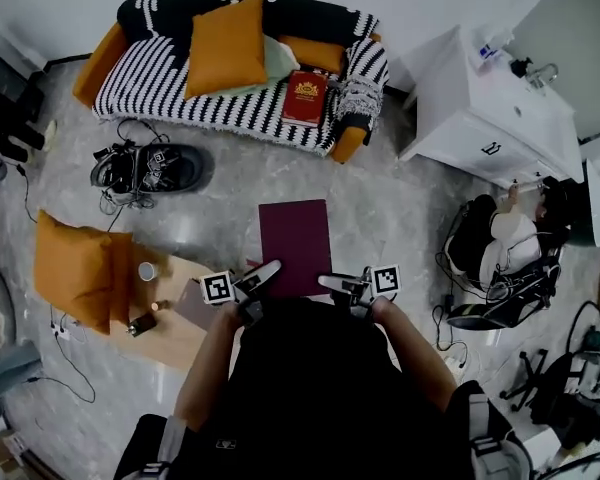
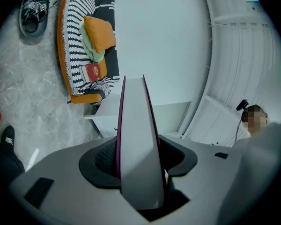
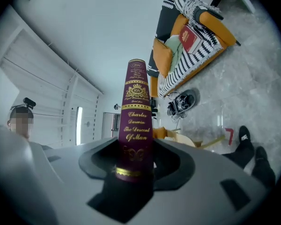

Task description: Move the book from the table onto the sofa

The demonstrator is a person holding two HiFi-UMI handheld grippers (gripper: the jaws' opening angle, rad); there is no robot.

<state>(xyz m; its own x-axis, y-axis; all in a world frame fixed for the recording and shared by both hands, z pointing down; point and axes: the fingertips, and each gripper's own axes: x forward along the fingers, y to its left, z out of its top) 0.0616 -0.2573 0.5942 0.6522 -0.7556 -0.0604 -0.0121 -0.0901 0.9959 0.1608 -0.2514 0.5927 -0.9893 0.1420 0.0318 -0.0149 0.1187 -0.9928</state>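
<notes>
A maroon book (image 1: 295,246) hangs flat in the air in front of me, held from both sides. My left gripper (image 1: 261,277) is shut on its page edge (image 2: 138,144); my right gripper (image 1: 336,283) is shut on its spine (image 3: 135,125) with gold lettering. The striped black-and-white sofa (image 1: 160,73) with orange cushions stands ahead across the floor. It also shows in the left gripper view (image 2: 77,55) and the right gripper view (image 3: 192,64). A red book (image 1: 305,97) lies on its seat.
A low wooden table (image 1: 170,318) with a cup and small items stands at my left, beside an orange cushion (image 1: 75,268). Shoes and cables (image 1: 145,168) lie on the floor before the sofa. A white cabinet (image 1: 480,108) and a bag with gear (image 1: 500,258) stand to the right.
</notes>
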